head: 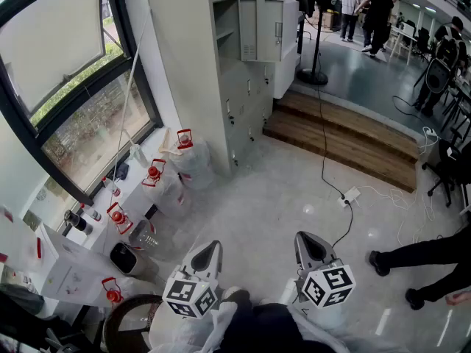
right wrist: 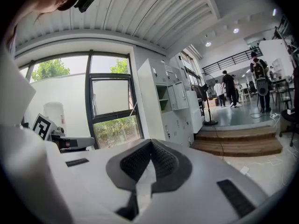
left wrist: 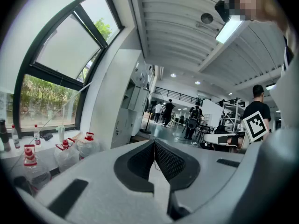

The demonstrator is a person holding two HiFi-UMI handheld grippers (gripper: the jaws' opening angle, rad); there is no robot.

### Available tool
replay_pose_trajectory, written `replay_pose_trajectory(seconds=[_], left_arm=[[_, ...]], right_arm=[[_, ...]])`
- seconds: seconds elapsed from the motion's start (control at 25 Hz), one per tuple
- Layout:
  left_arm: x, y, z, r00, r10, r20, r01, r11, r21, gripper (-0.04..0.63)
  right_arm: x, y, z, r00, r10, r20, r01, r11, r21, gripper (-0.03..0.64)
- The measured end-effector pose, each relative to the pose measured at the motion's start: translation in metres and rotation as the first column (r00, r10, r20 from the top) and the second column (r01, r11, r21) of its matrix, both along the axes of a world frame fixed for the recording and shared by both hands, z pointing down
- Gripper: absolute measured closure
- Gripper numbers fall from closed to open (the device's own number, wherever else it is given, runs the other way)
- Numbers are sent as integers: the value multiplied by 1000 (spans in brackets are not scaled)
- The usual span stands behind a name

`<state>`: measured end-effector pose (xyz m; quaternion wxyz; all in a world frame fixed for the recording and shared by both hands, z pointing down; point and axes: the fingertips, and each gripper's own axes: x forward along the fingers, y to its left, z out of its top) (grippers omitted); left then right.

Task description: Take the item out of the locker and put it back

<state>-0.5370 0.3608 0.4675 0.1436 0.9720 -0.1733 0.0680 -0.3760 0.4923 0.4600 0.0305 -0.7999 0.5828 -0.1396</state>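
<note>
The tall white locker unit (head: 221, 72) stands ahead against the window wall, well away from both grippers. One small door (head: 261, 28) near its top hangs open, and the compartment (head: 224, 20) beside it shows a shelf; I cannot make out any item inside. The locker also shows in the left gripper view (left wrist: 126, 111) and in the right gripper view (right wrist: 175, 106). My left gripper (head: 208, 258) is held low near my body, jaws together and empty (left wrist: 154, 146). My right gripper (head: 310, 248) hangs beside it, also shut with nothing in it (right wrist: 150, 146).
Several water jugs with red caps (head: 158, 179) line the floor under the window. A wooden step (head: 346, 134) rises right of the locker, with a stand's base (head: 313, 76) above it. A cable and power strip (head: 349, 195) lie on the floor. A person's legs (head: 419, 259) are at right.
</note>
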Motion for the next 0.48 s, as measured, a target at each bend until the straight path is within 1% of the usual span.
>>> replay_pose_trajectory(seconds=[0.28,0.48], left_arm=[[-3,-45,-19,999,38,6,-38,999,5,588],[3,-69,-19,997,81,7,-81,997,0,588]], right_arm=[[-8,-41,-13,1000,29,10,-29,1000,-3,617],[-9,-65,-17,998,52,24,-53,998,17,617]])
